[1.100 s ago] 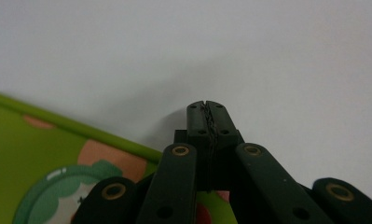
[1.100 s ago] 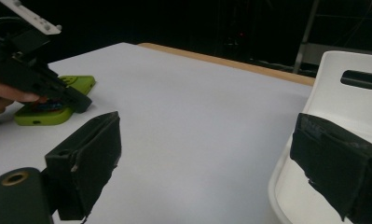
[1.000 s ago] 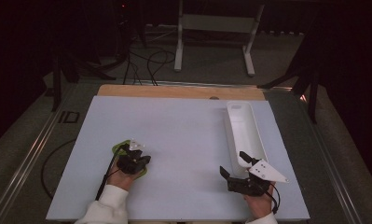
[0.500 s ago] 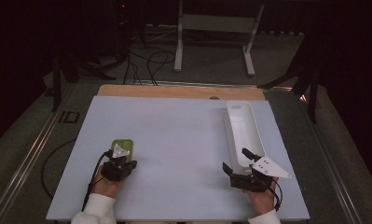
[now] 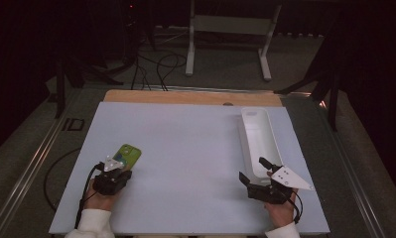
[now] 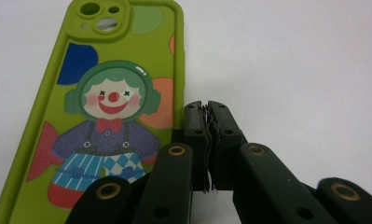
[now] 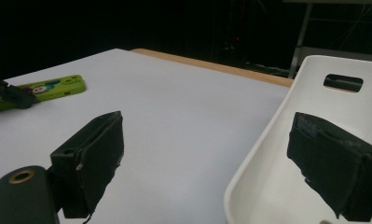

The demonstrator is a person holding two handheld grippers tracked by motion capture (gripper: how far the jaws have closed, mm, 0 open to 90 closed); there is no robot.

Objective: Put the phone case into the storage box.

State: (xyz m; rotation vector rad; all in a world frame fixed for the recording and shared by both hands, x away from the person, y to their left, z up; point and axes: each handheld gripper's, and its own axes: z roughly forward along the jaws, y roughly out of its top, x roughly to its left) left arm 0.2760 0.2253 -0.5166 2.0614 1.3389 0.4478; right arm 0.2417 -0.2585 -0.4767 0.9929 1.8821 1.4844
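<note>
On the white table [image 5: 185, 163], near-left — one green rubber phone case with a clown print [image 6: 104, 116] lies flat, just beside the left gripper [image 6: 207, 109], jaws clenched on nothing. Right gripper [image 7: 207, 158] gapes wide, empty — one jaw over the single long white plastic tray [image 5: 257, 134].

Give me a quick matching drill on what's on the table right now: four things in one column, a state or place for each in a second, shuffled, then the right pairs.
Things:
1. phone case
2. white tray
3. left gripper
4. right gripper

States or places:
A. jaws wide open, one over the tray's near end
B. lying flat on the white table top, clown print facing up
C. jaws pressed together with nothing between them, tips beside the case's edge
D. lying lengthwise along the table's right side, handle slot at its far end

Pairs: 1-B, 2-D, 3-C, 4-A
</note>
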